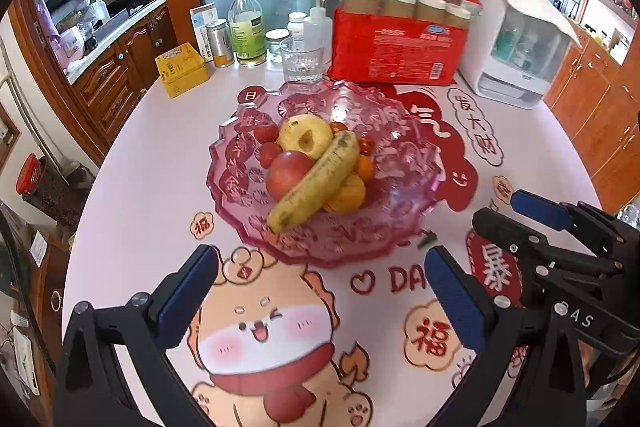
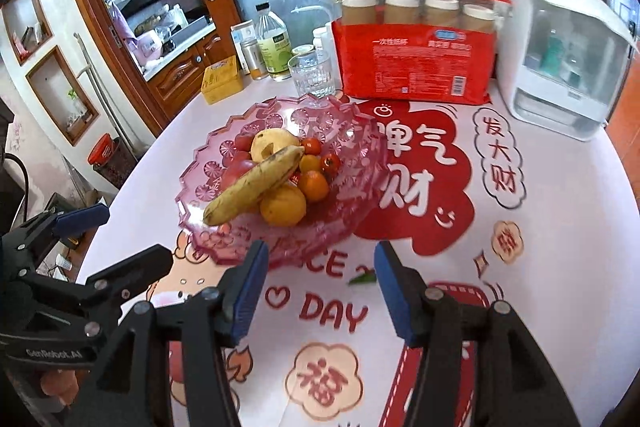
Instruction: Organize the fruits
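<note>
A pink glass fruit bowl (image 1: 404, 195) (image 2: 360, 163) stands mid-table. In it a banana (image 1: 316, 183) (image 2: 252, 185) lies across a red apple (image 1: 286, 173), a yellow apple (image 1: 304, 137) (image 2: 272, 145), an orange (image 1: 348, 195) (image 2: 282, 207), a tangerine (image 2: 313, 185) and small red fruits (image 1: 266, 131) (image 2: 330, 162). My left gripper (image 1: 320, 287) is open and empty, just before the bowl's near rim. My right gripper (image 2: 320, 287) is open and empty too, near the bowl's front; it shows at the right of the left wrist view (image 1: 508, 211).
A red pack of paper cups (image 1: 400, 47) (image 2: 416, 59), a drinking glass (image 1: 302, 61) (image 2: 314, 73), bottles (image 1: 248, 27), a yellow tin (image 1: 182, 69) and a white appliance (image 1: 516, 43) (image 2: 560, 51) line the table's back. A small green scrap (image 2: 362, 279) lies near my right gripper.
</note>
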Available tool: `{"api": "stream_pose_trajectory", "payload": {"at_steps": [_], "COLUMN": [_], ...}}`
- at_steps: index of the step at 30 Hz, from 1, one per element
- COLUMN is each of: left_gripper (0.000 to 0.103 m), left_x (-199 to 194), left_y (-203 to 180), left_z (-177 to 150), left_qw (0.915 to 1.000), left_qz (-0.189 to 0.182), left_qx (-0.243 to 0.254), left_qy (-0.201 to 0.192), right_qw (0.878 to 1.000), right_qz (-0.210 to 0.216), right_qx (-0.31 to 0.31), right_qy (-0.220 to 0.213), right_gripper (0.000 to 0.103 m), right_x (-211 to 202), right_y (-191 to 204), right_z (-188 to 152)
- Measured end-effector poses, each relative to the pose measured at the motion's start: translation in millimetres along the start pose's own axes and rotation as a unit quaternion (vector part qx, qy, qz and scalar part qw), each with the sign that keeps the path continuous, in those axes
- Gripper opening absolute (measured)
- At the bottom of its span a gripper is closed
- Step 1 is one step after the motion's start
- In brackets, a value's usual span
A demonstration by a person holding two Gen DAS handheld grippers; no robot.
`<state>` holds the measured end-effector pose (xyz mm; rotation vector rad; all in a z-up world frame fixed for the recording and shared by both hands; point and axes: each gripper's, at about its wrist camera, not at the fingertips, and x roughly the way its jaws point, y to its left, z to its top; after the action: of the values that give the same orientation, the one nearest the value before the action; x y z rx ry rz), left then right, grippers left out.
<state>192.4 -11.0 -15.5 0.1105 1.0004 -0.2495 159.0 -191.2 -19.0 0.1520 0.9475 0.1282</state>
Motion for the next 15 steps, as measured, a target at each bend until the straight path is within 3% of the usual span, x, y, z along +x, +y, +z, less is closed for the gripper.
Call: {"api": "stream_pose_trajectory", "payload": {"at_steps": [15], "left_gripper": [0.103], "left_x": [-68], "left_y": [-30], "left_z": [-40], "left_qw": [0.9992], "left_qz": [0.001], "left_qx": [-0.033], "left_qy": [-0.024], "right_qw": [0.999], "right_qz": [-0.033], "right_qx": [0.036], "right_qy": [-0.012], "right_gripper": [0.056], "right_x": [-74], "right_y": [-9], "right_z": [-51]}}
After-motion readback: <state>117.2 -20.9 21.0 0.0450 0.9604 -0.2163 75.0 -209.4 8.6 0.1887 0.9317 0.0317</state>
